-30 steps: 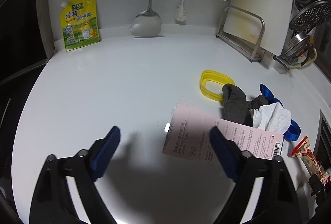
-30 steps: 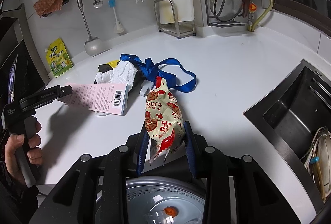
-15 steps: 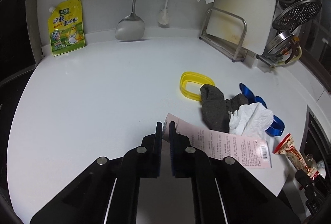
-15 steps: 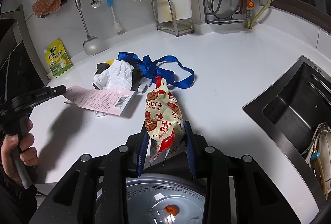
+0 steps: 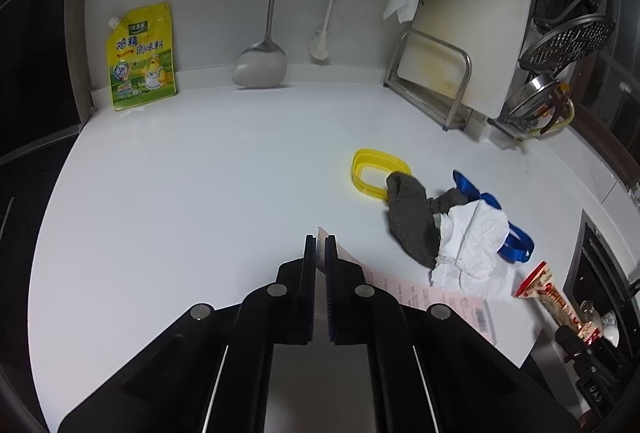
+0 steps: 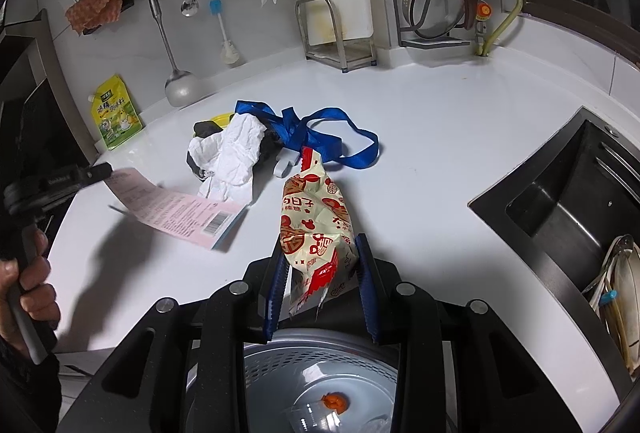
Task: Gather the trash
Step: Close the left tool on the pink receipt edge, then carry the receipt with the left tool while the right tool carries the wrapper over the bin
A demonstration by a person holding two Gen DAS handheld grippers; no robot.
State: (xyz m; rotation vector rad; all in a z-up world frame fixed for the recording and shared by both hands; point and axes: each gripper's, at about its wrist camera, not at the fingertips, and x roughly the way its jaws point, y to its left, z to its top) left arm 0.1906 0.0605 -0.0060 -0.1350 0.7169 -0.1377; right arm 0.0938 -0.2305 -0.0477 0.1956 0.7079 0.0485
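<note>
My left gripper [image 5: 320, 247] pinches the pink receipt [image 6: 176, 211]; my right gripper [image 6: 320, 265] clamps the snack wrapper [image 6: 314, 217].

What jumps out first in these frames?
Both hands are loaded: the left gripper is pinched shut on the corner of a pink printed paper receipt, lifting it off the white countertop, and the right gripper grips a cream-and-red plastic snack wrapper above a grey perforated bin. Behind them sits a clutter pile: crumpled white tissue, dark grey cloth, blue ribbon.
</note>
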